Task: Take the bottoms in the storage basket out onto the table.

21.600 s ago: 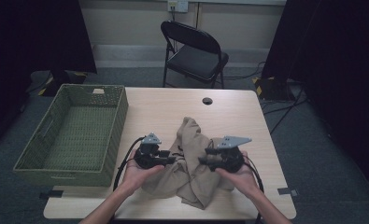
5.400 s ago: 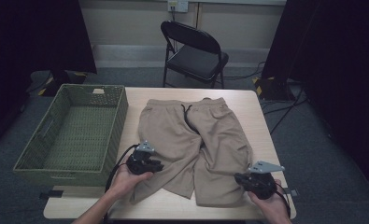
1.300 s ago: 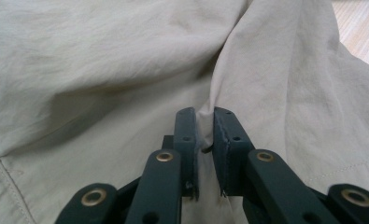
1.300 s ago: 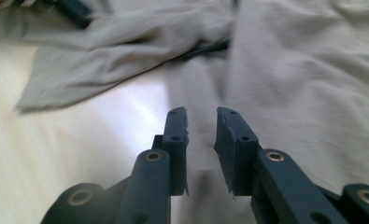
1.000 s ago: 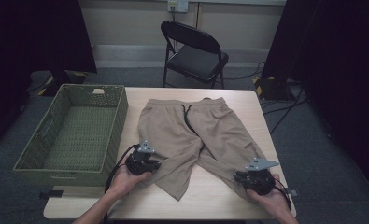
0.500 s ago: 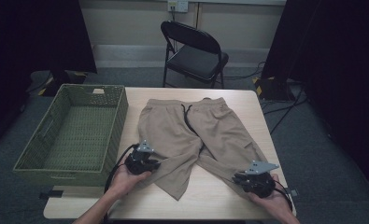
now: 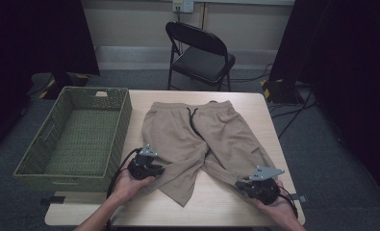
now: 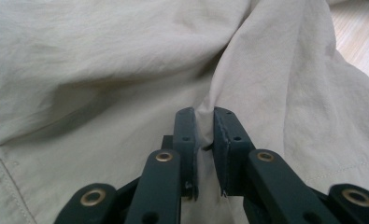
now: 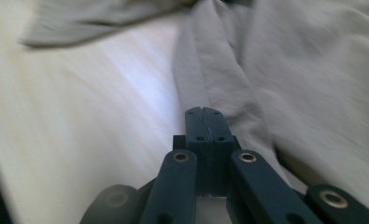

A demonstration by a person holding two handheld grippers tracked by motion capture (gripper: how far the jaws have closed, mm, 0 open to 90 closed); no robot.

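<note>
At the desk's near edge, left gripper point(image 8: 204, 126) jaws pinching a ridge of the tan cotton shorts point(image 7: 202, 144), right gripper point(image 9: 205, 122) jaws pressed together on a hem now dragged toward the near right corner, legs splayed for flattening.

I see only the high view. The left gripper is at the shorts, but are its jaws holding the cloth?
Observer: Yes. In the left gripper view the left gripper pinches a raised fold of the shorts between its jaws.
Operator: And the right one?
Observer: The right gripper has its jaws pressed together at the hem of the leg; the view is blurred, so cloth between them is not certain.
Operator: Is table visible beside it?
Observer: Yes, bare table beside that hem.
</note>
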